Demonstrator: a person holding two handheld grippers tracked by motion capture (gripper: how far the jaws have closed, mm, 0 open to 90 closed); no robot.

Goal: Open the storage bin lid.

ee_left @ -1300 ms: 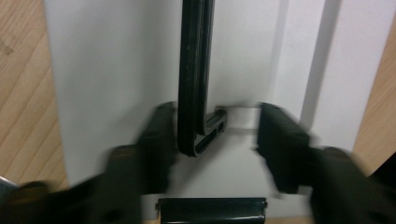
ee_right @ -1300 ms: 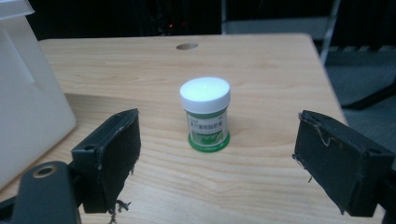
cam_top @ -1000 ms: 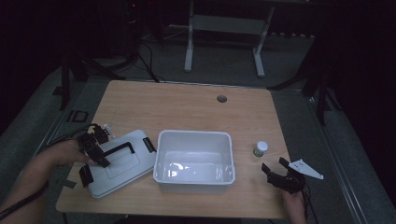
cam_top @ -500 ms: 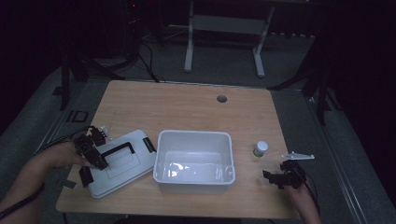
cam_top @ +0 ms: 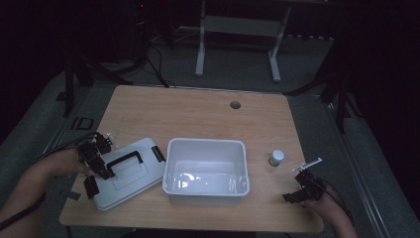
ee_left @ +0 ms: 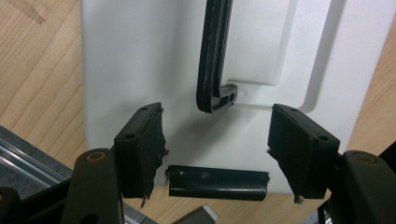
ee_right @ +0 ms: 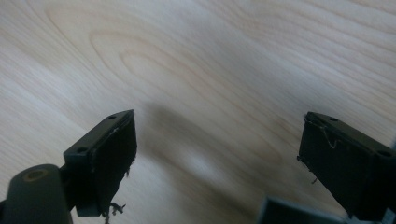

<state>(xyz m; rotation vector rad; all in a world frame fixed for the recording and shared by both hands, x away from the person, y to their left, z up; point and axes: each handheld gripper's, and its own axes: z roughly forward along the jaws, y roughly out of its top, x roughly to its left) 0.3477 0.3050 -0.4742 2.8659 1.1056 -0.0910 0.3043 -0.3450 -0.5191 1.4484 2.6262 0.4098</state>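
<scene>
Over on the table's (cam_top: 198, 109) near-left corner, my left gripper (cam_top: 96, 166) is hovering above the white lid (cam_top: 131, 176). Left gripper view: jaws are standing about half open, nothing pressed between the pads, and they're straddling the lid's edge w/ a black latch (ee_left: 217, 183) lying right between the tips. Black handle (ee_left: 214, 56) is folded flat on the lid, running away from me, its hinge end just beyond the jaws. Lid is lying flat & tilted a bit askew, its right edge just beside the white bin (cam_top: 205, 171), which is sitting open at centre near the front edge.

Right side: my right gripper (cam_top: 303, 191) is hanging over bare wood near the front-right corner, jaws wide apart, having just been opening, w/ nothing between them. Right gripper view is giving me plain wood grain under the pads, slightly blurred. Small white-capped bottle (cam_top: 276, 158) is standing upright between bin & right gripper, apart from both. Both my forearms are coming in from the bottom edge.
</scene>
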